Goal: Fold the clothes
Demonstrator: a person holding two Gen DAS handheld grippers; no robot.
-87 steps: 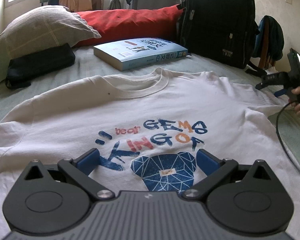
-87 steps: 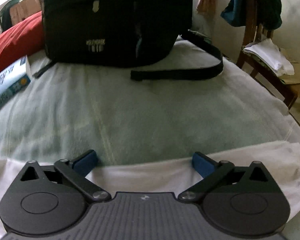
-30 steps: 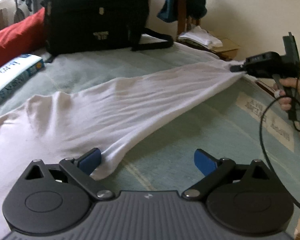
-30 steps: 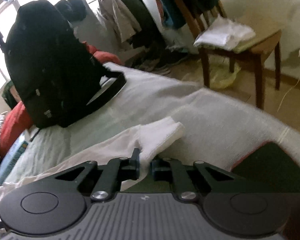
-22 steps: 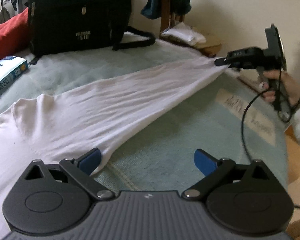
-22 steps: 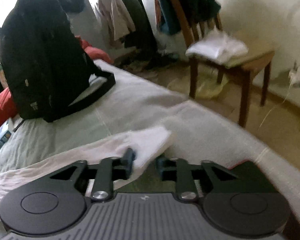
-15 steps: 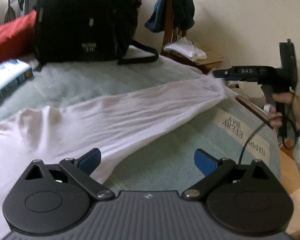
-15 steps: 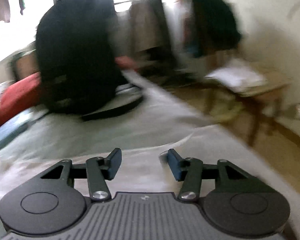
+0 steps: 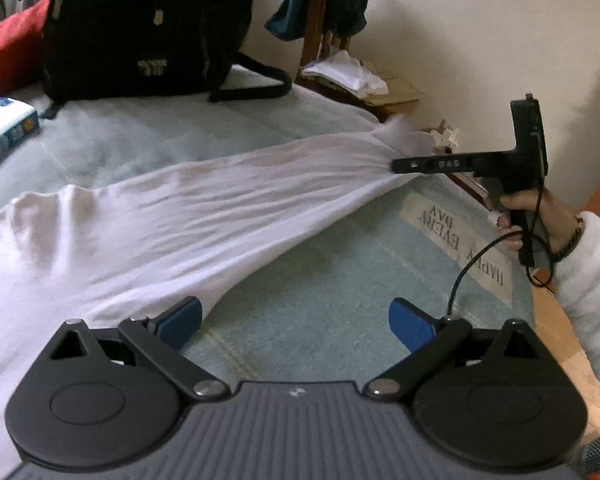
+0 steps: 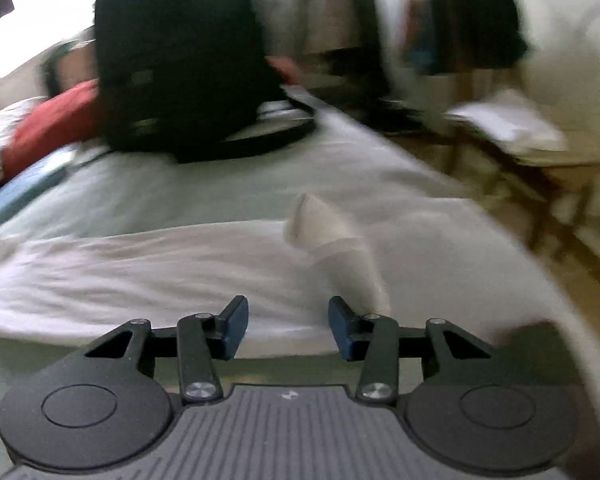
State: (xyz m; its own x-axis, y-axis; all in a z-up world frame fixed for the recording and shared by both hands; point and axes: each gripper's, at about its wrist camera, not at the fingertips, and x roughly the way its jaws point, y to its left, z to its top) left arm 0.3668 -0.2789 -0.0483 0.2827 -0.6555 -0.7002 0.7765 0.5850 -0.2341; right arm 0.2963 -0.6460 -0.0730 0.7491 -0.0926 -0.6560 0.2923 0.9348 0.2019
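Right wrist view, right gripper [image 10: 288,326] jaws closing, pads off white shirt [image 10: 140,272]

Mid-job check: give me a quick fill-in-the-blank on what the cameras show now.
1. The jaws of the left gripper stand ___.
2. The T-shirt spread on the bed is ___ in colour.
3. Behind the T-shirt, a black ___ stands on the bed.
4. The bed's printed label reads HAPPY EVERY ___.
Missing: open; white; backpack; DAY.

Left claw [image 9: 296,322]: black linkages, blue pads, silver screws, ribbed grey housing. Person's sleeve [image 9: 588,280]: white; beaded bracelet [image 9: 571,236].
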